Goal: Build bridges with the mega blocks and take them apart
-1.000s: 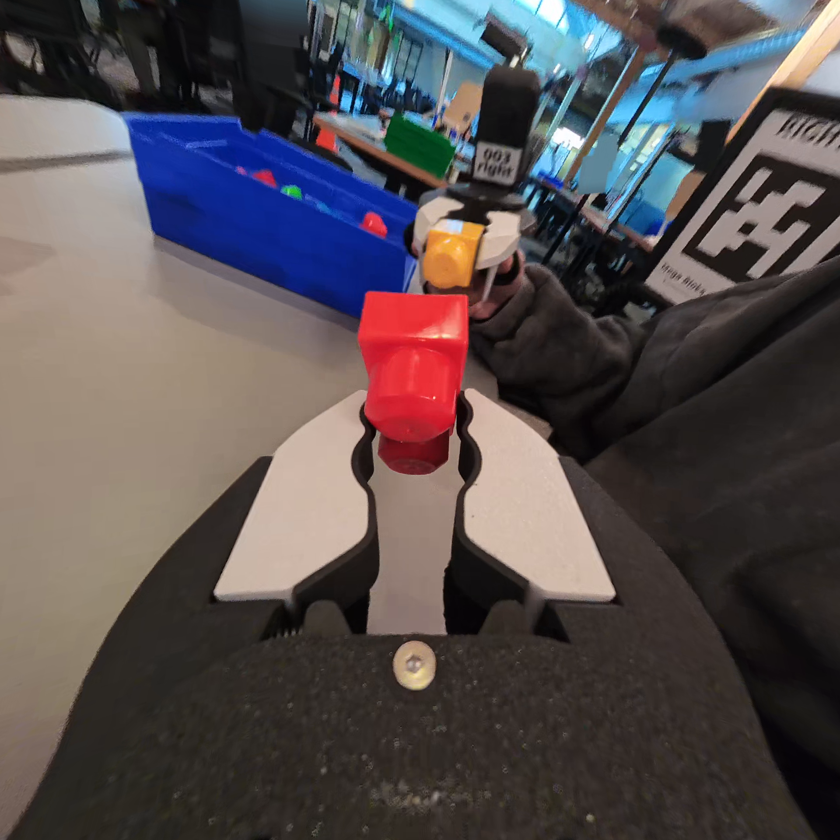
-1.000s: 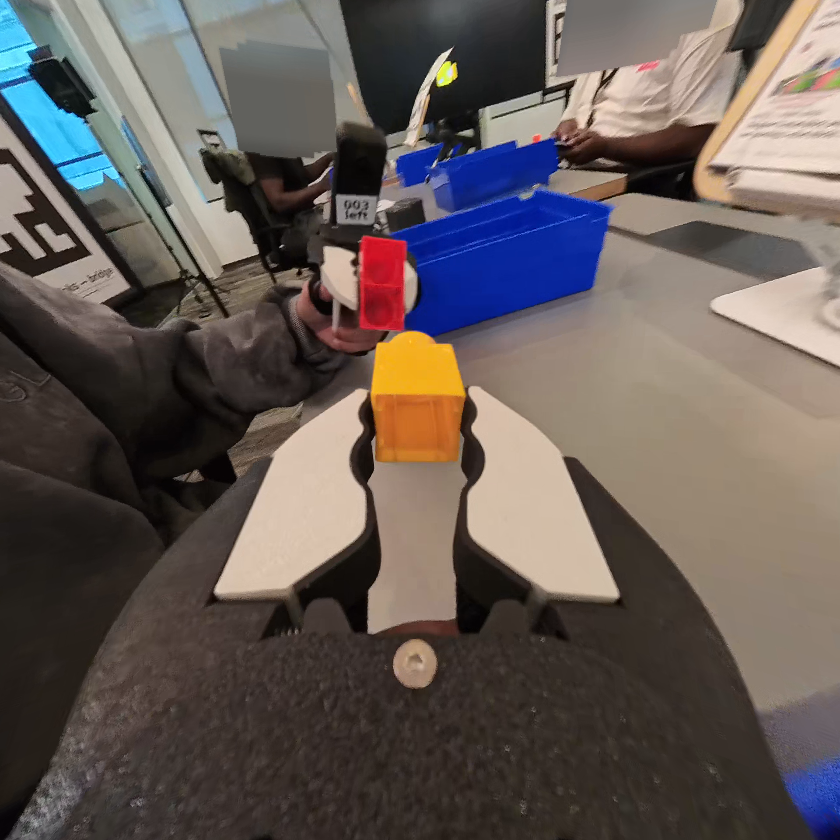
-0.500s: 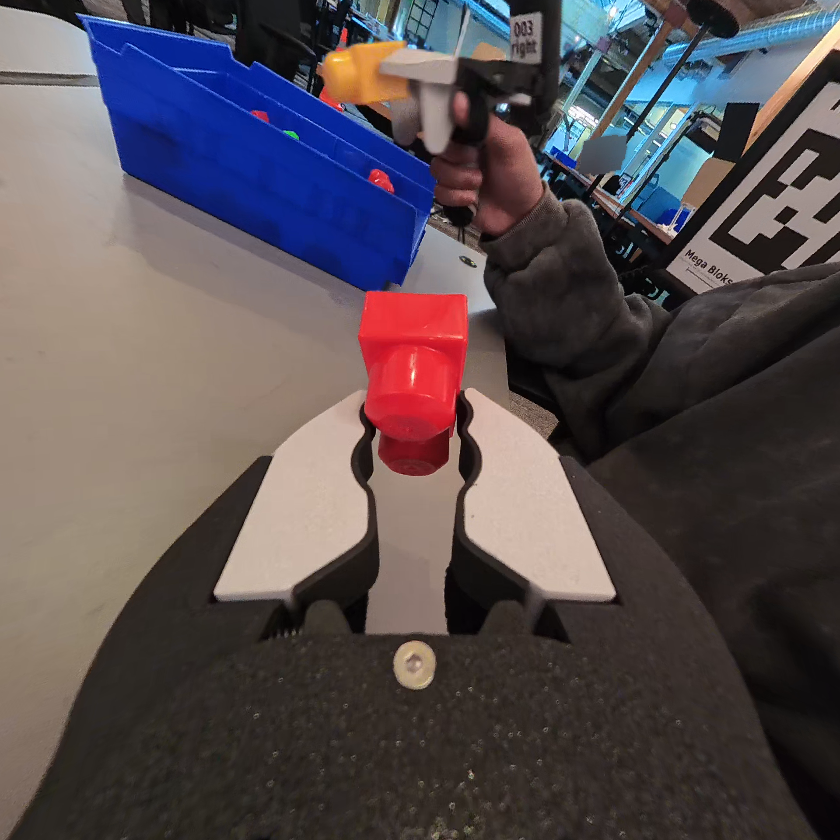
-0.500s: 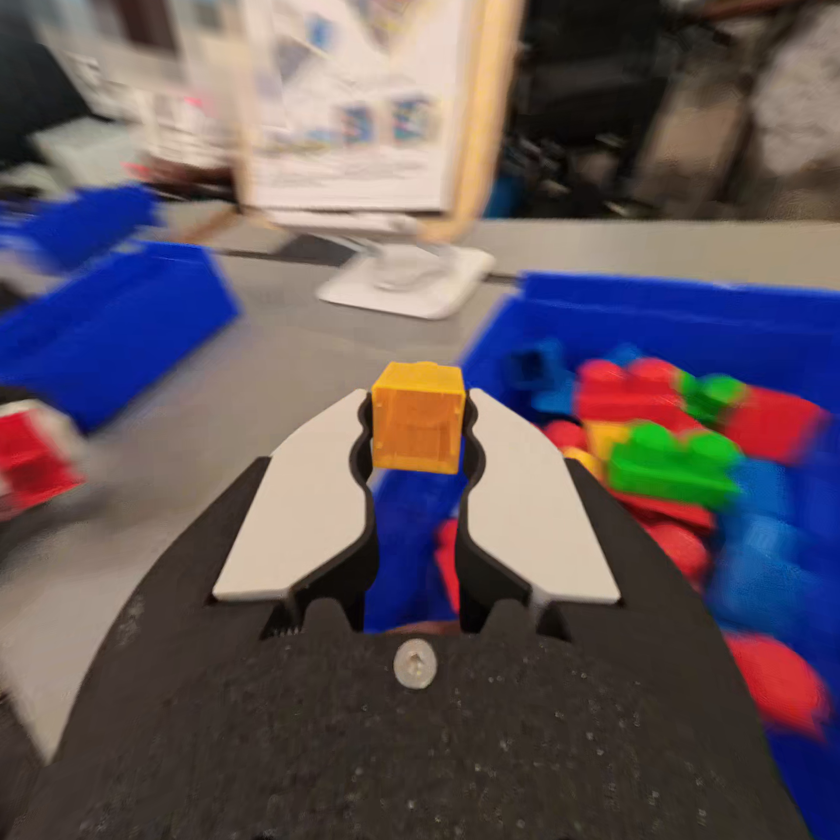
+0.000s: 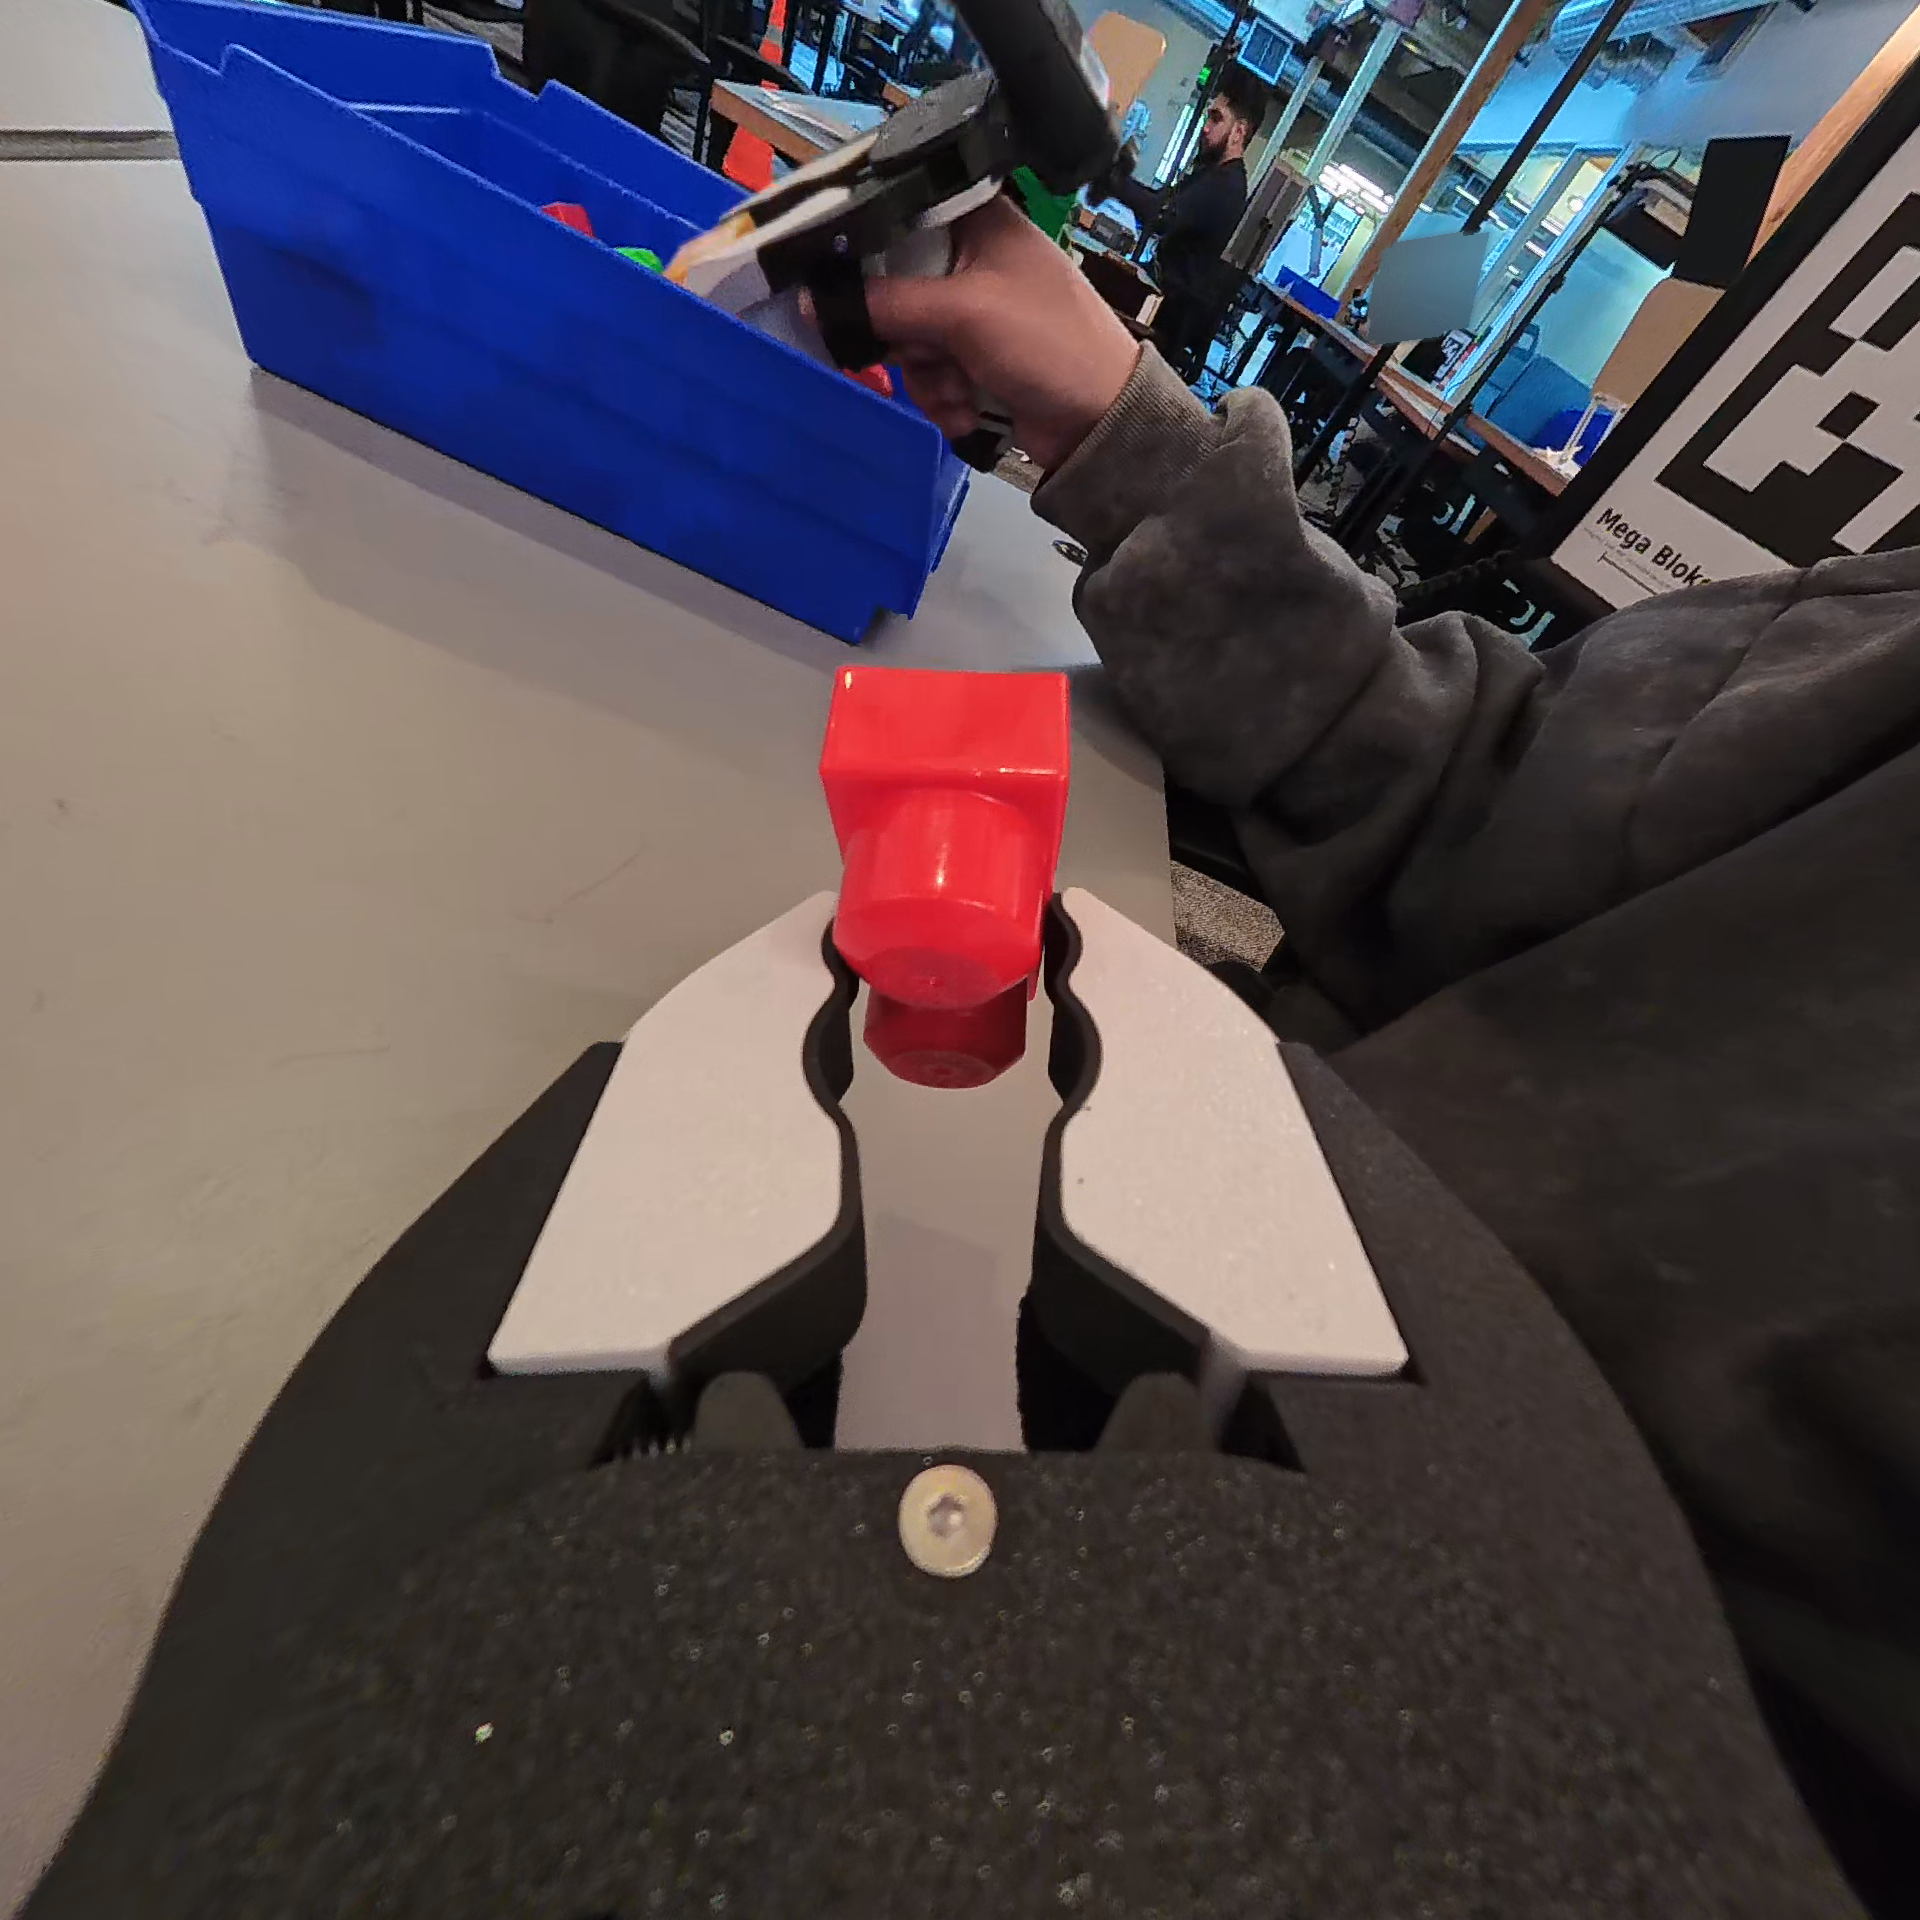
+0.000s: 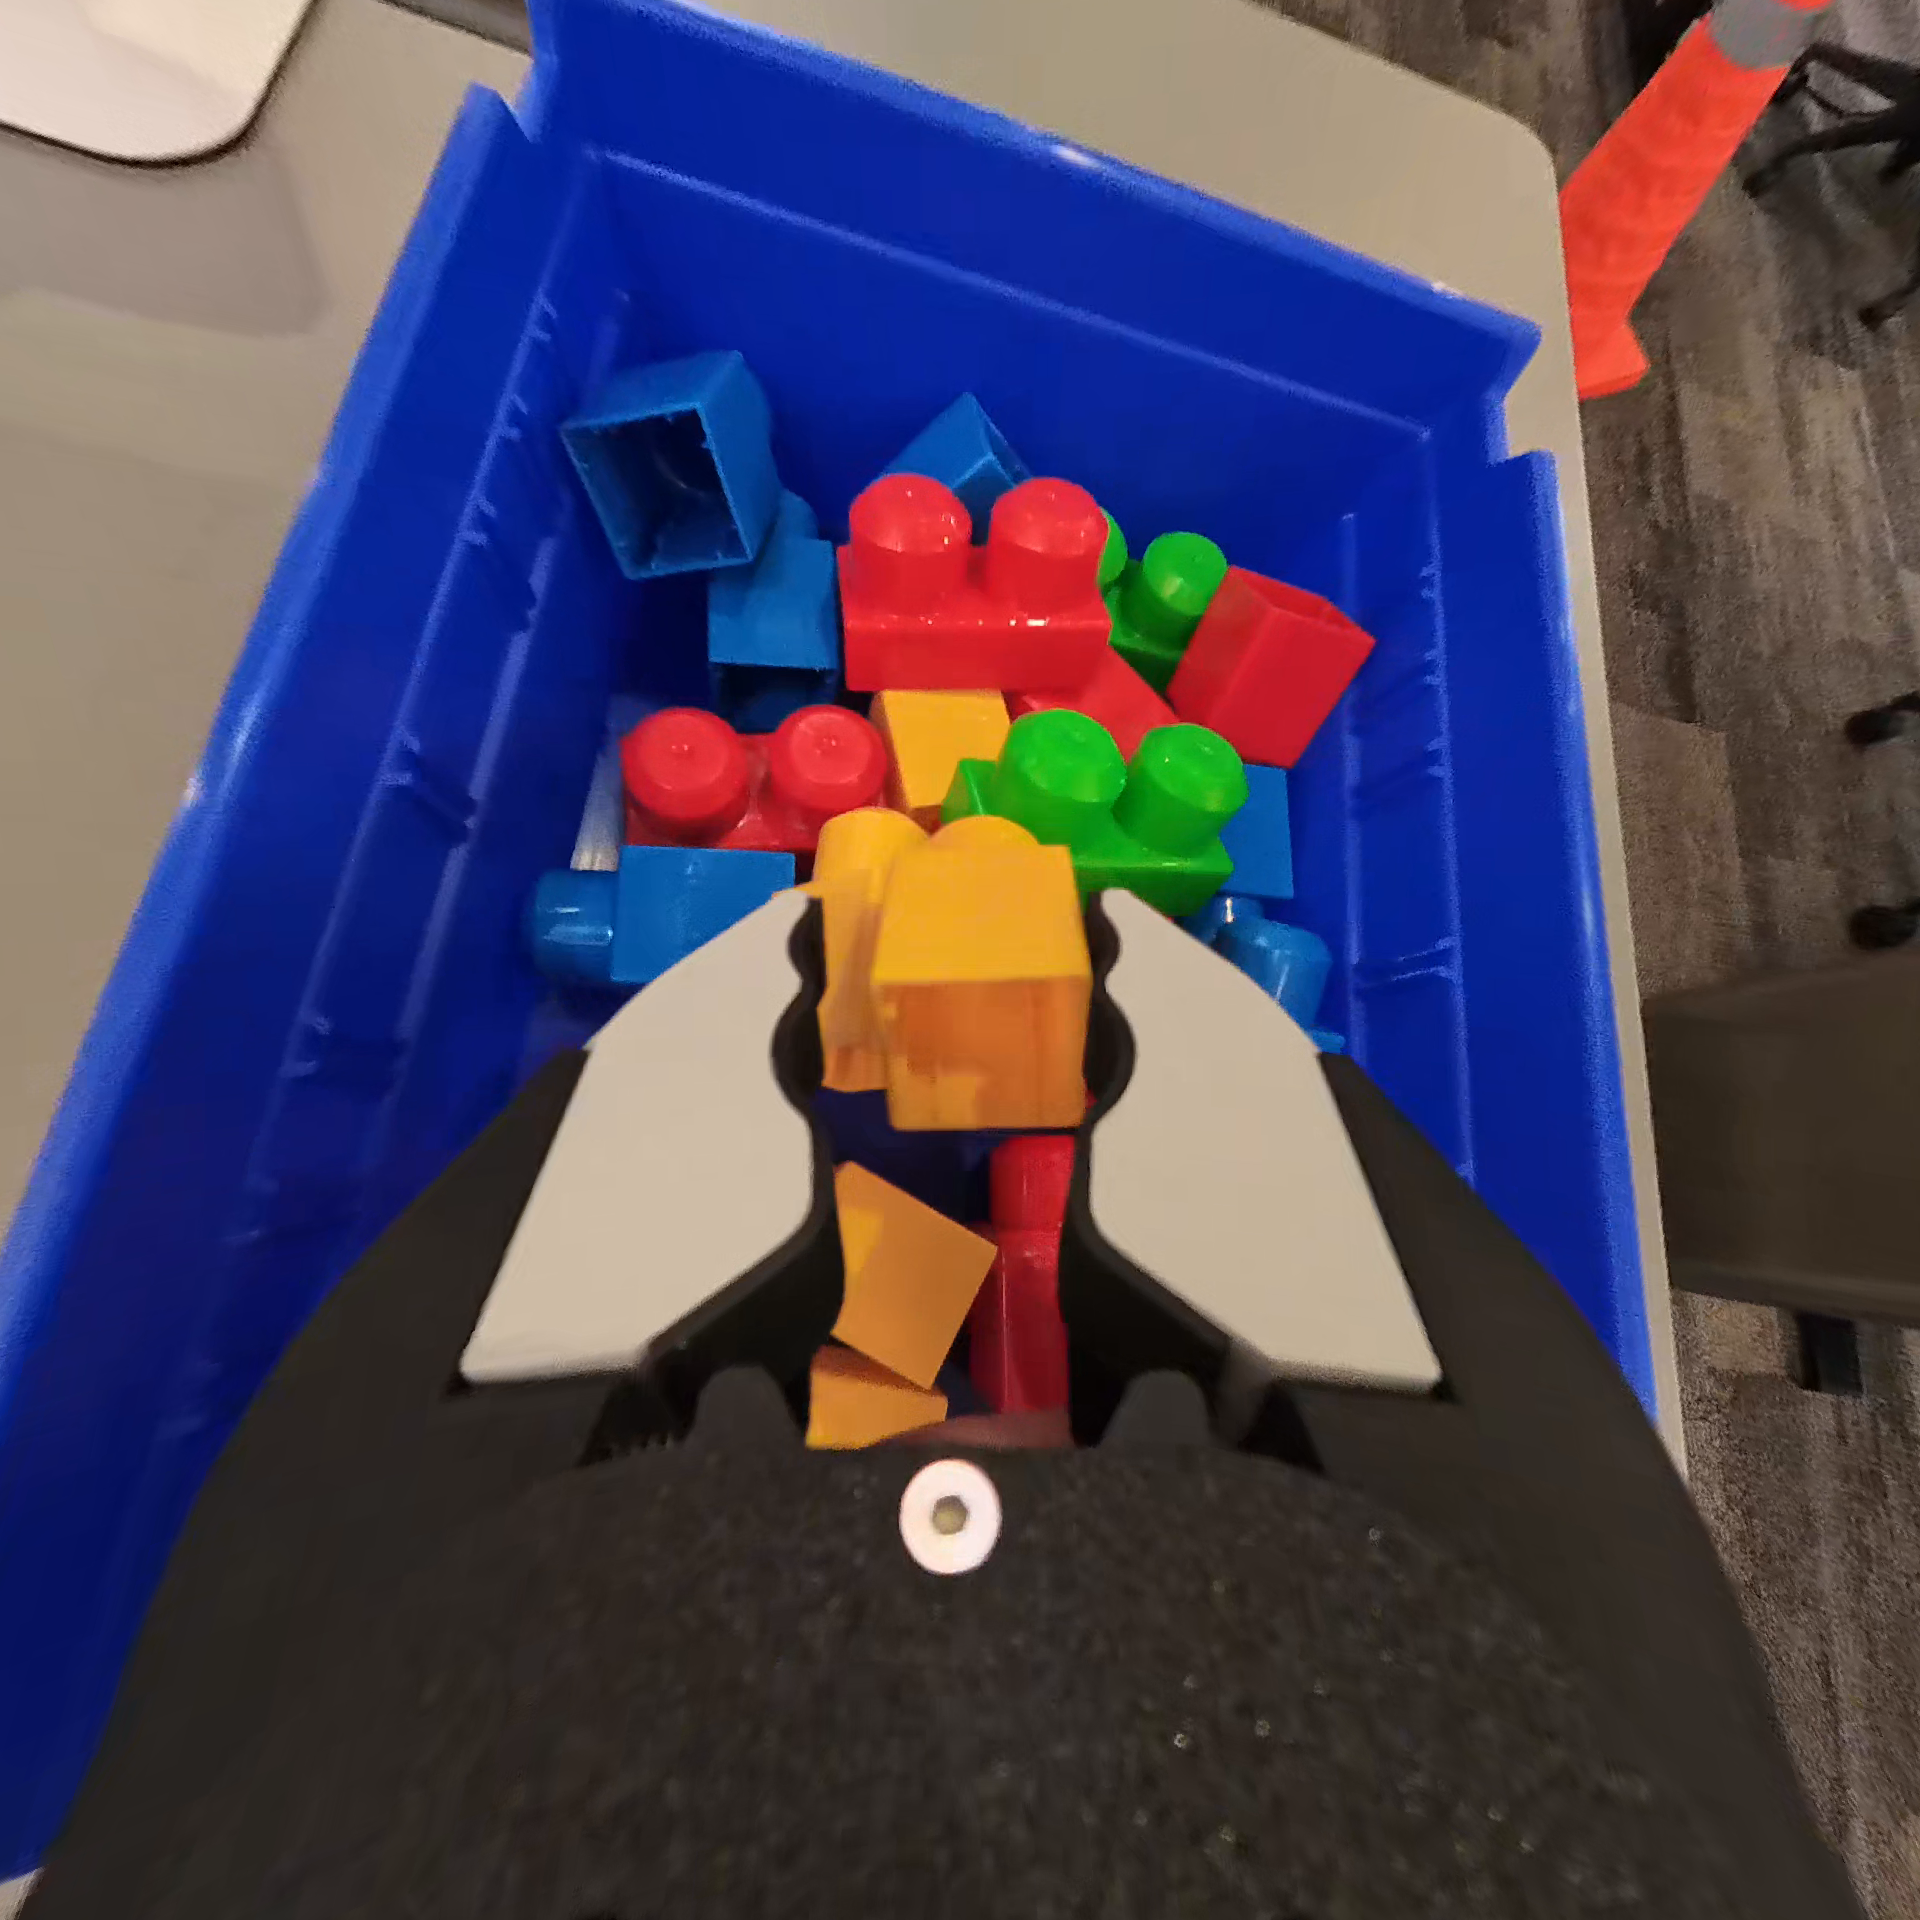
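My left gripper [image 5: 940,914] is shut on a red mega block [image 5: 945,769] and holds it, studs toward the camera, above the grey table [image 5: 312,831]. My right gripper [image 6: 951,914] points down into the blue bin [image 6: 343,727]. Its jaws stand wider than the orange block [image 6: 982,997] between them. The block rests against the right finger, with a gap on the left. The bin holds several loose blocks, among them a red two-stud one [image 6: 966,603], a green one [image 6: 1101,800] and a blue one [image 6: 665,468]. The left wrist view shows the right gripper [image 5: 727,260] dipping over the bin [image 5: 520,343].
A person's hand and grey sleeve [image 5: 1351,675] reach across to the bin at the right. A board with a black-and-white marker [image 5: 1818,343] stands beyond the table edge. A white stand base [image 6: 135,73] sits left of the bin. An orange cone [image 6: 1662,177] is on the floor. The gap from one gripper's tips to the other's is roughly 40 cm.
My right gripper swung away from the left one, over to the bin, tipped downward, and its jaws have widened around the orange block. My left gripper still holds the red block, barely moved.
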Demonstrator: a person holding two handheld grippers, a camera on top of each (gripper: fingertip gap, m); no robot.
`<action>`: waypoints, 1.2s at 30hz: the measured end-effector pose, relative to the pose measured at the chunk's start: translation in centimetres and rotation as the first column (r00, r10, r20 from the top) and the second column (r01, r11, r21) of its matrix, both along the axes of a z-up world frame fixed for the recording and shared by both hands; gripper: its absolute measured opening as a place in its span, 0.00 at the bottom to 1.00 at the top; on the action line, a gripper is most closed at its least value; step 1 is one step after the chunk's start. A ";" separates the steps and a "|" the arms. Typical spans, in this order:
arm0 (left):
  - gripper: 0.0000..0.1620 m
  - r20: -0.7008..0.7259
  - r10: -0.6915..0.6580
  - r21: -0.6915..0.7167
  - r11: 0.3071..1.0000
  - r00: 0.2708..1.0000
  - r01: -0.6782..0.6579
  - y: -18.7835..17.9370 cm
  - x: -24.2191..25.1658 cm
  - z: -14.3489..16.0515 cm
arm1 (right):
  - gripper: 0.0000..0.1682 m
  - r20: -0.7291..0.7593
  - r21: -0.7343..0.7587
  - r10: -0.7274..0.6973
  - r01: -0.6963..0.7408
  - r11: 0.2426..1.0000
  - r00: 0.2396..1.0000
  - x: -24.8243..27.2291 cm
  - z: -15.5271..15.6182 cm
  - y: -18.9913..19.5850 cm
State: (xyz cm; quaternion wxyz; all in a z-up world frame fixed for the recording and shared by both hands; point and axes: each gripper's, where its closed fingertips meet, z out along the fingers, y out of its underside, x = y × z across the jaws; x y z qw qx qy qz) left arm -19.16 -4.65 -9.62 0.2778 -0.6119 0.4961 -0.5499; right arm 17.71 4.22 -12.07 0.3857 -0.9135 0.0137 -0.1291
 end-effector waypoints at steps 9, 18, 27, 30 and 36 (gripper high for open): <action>0.21 -0.010 0.000 0.000 1.000 1.000 0.000 0.1 0.1 -0.1 | 0.40 -0.099 0.134 0.106 -0.092 0.987 0.989 -2.5 4.7 -2.3; 0.21 -0.021 -0.006 0.012 1.000 1.000 0.006 -0.2 0.2 -0.3 | 0.36 -0.226 0.538 0.785 -0.598 0.594 0.576 -25.2 7.5 -5.7; 0.21 -0.014 -0.007 0.014 1.000 1.000 0.007 -0.1 -0.1 -0.1 | 0.34 -0.217 0.659 0.812 -0.532 0.531 0.542 -29.5 4.1 -5.8; 0.21 -0.016 -0.010 0.010 1.000 1.000 0.010 -0.1 0.0 -0.3 | 0.32 -0.187 0.637 0.785 -0.535 0.555 0.591 -28.4 3.1 -5.4; 0.21 -0.016 -0.006 0.010 1.000 1.000 0.006 -0.1 0.1 0.0 | 0.30 -0.201 0.625 0.778 -0.534 0.570 0.595 -28.3 2.5 -5.1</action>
